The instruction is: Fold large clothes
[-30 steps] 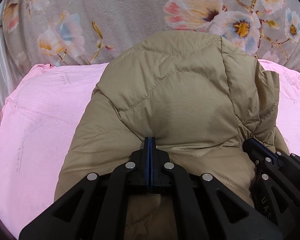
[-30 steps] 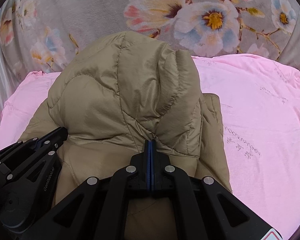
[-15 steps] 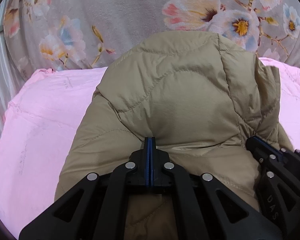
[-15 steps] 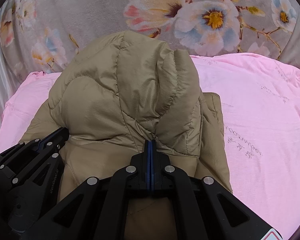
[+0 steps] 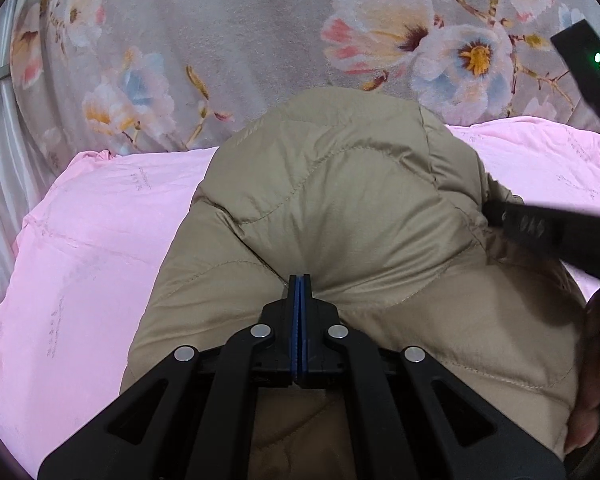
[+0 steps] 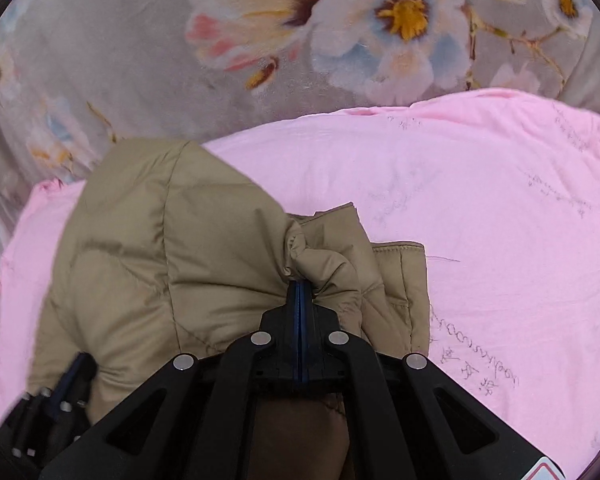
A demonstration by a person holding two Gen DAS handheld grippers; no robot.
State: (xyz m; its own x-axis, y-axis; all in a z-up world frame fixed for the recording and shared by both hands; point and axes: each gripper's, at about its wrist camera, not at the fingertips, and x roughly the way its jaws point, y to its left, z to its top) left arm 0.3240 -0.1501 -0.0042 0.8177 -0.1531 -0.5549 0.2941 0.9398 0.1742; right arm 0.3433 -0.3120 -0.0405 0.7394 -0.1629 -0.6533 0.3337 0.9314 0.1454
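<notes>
Handling target: I work on a tan quilted puffer jacket (image 5: pixel 340 208), lying partly folded on the pink sheet (image 5: pixel 92 264), with the floral blanket (image 5: pixel 228 32) behind it.
Weight and stiffness: I judge it light for its bulk, soft and springy; the padded fill is likely to push a fold open again once released.
Surface: the shell looks smooth and slightly glossy, so I expect it to slip between pads unless a seam or doubled edge is pinched.
Left gripper (image 5: pixel 299 280): jaws fully closed, pinching a fold of the upper layer at its near edge.
Right gripper (image 6: pixel 300 286): jaws fully closed on a bunched gather of fabric at the jacket's right side.
Grip points: I recommend stitched quilting lines and hem edges, not the middle of a puffed panel.
Lower layers: flat panel edges show just right of the bunched gather.
Containers: none in either view; nothing to report inside any.
</notes>
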